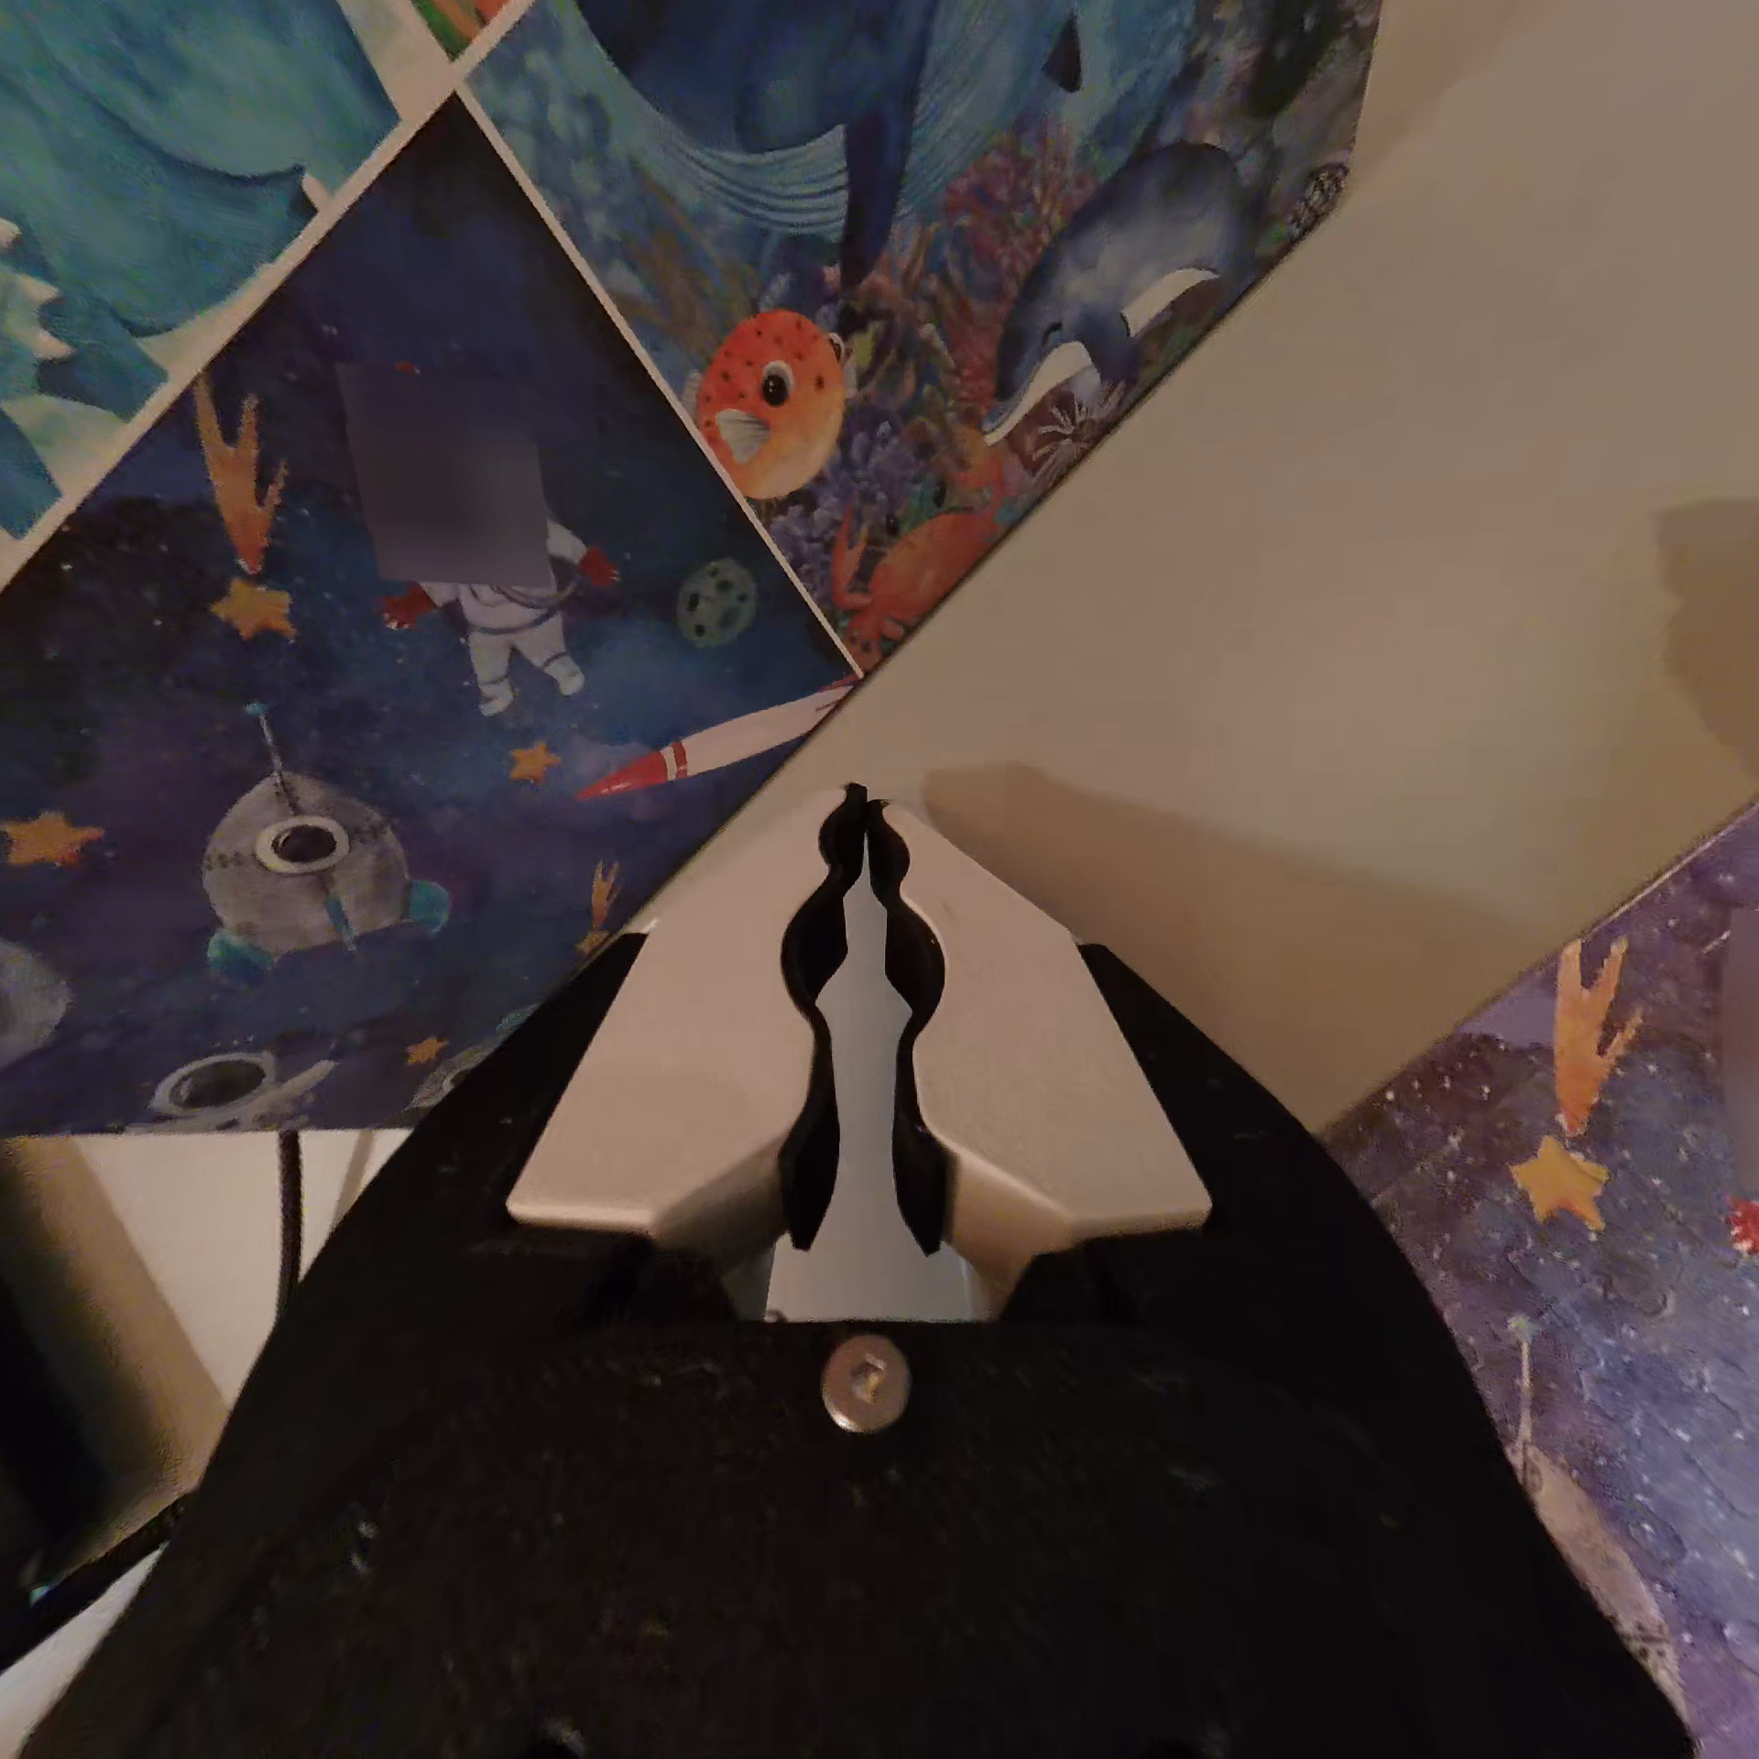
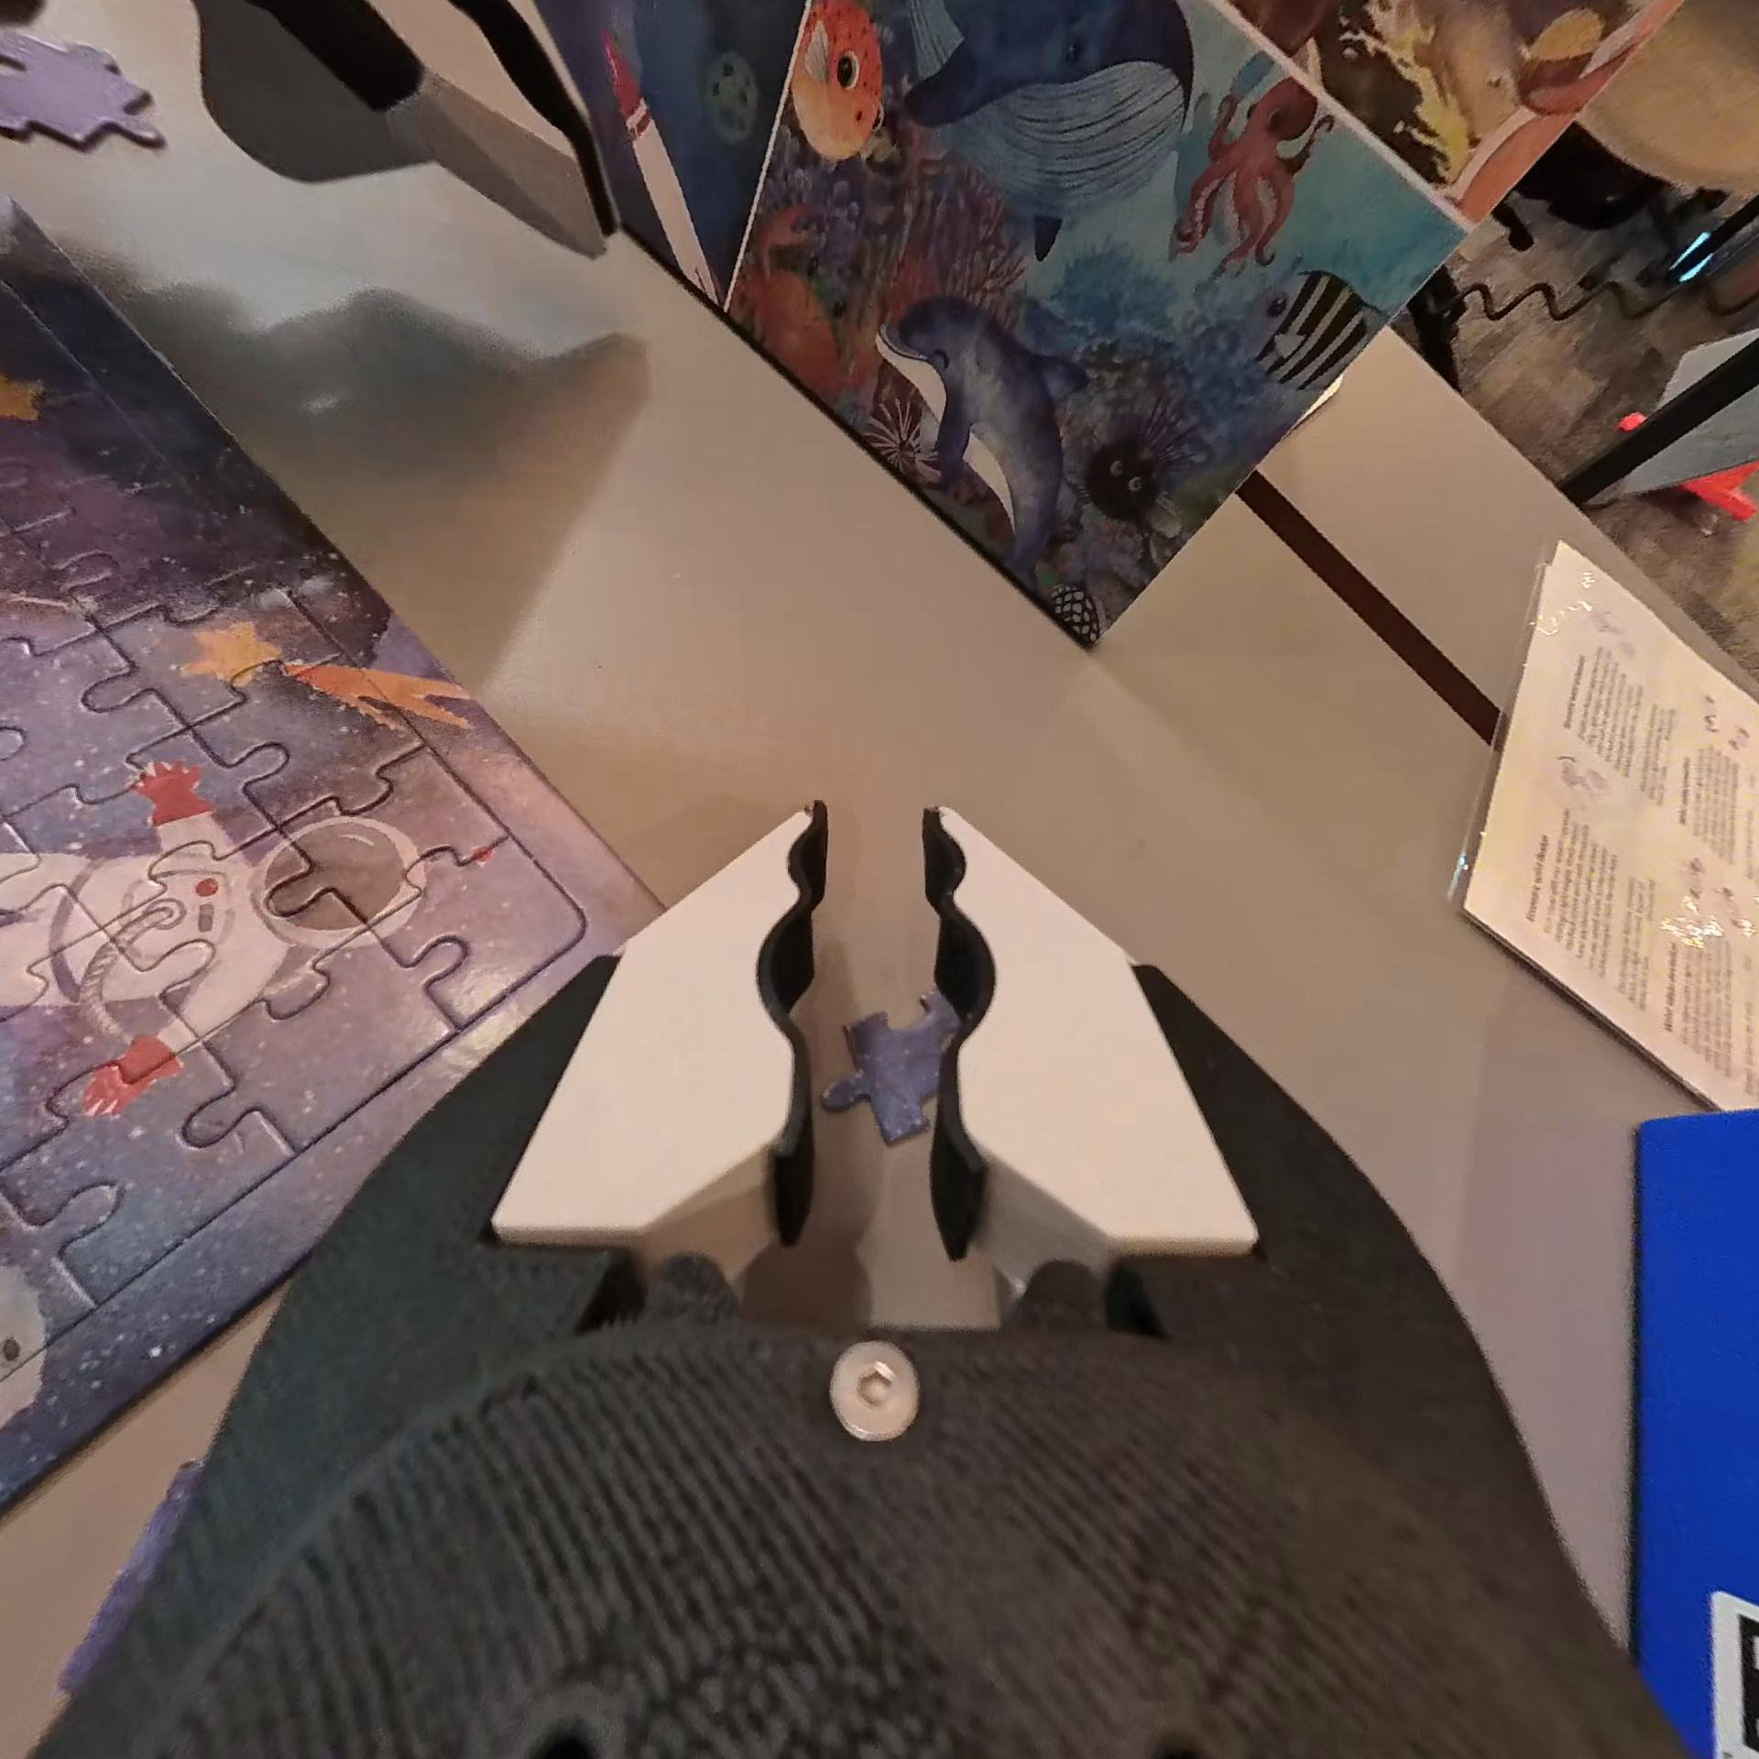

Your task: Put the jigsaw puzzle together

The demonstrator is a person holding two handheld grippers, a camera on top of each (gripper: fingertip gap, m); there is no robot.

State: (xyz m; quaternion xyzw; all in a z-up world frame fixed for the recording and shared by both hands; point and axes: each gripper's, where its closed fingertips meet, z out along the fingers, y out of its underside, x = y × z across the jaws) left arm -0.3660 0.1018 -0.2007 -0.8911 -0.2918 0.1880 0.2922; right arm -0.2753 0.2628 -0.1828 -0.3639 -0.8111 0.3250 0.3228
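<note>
The partly assembled space puzzle, with an astronaut on it, lies flat on the grey table at the left of the right wrist view; its edge also shows in the left wrist view. A loose blue puzzle piece lies on the table between the jaws of my right gripper, which is open above it. My left gripper is shut and empty, its tips close to the corner of the puzzle box. One of its fingers shows at the top left of the right wrist view.
The puzzle box, printed with space and sea pictures, stands at the back. Another loose piece lies far left, and a purple one near left. A printed sheet in a clear sleeve and a blue object lie to the right.
</note>
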